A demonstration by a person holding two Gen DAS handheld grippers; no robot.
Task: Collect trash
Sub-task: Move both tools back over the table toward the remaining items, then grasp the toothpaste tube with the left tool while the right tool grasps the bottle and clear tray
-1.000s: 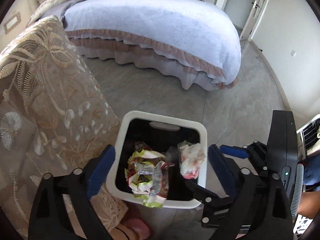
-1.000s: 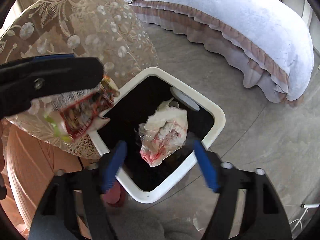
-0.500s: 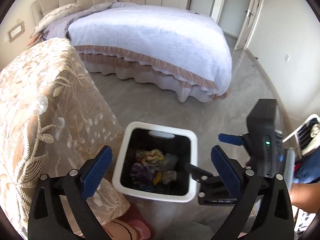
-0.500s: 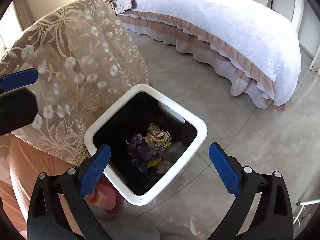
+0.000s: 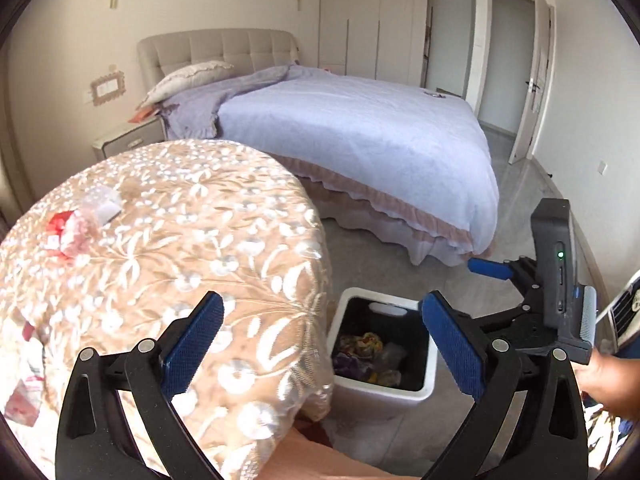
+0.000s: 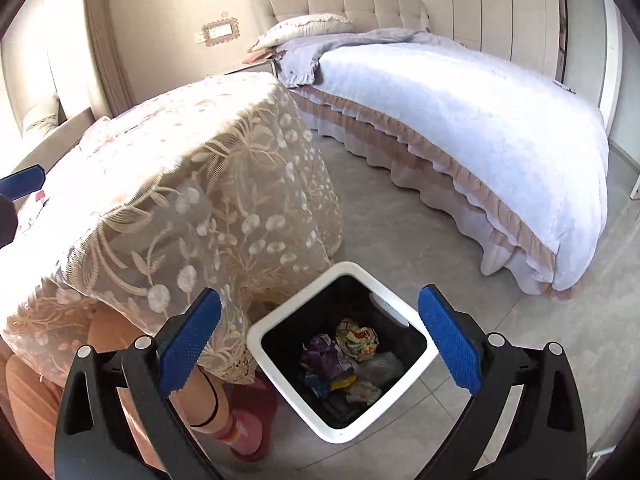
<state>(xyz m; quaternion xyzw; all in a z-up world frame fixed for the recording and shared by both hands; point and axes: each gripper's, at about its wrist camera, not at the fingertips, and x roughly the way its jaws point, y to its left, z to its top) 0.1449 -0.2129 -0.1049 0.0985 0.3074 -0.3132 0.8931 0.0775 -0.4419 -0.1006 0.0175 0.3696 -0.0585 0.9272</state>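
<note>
A white bin with a black inside stands on the floor beside the lace-covered table; several crumpled wrappers lie in it. The left wrist view shows the same bin low right of the table. On the tabletop at the left lie a red and clear wrapper and a clear packet; more wrappers sit at the left edge. My left gripper is open and empty above the table's edge. My right gripper is open and empty above the bin.
A bed with a pale blue cover fills the room behind, a nightstand by its head. Grey floor runs between bed and table. A person's leg and pink slipper stand left of the bin. Doors are far right.
Both grippers let their wrappers fall into the bin, then opened wider and rose. The left view has tilted up and left, bringing the tabletop and its wrappers into sight.
</note>
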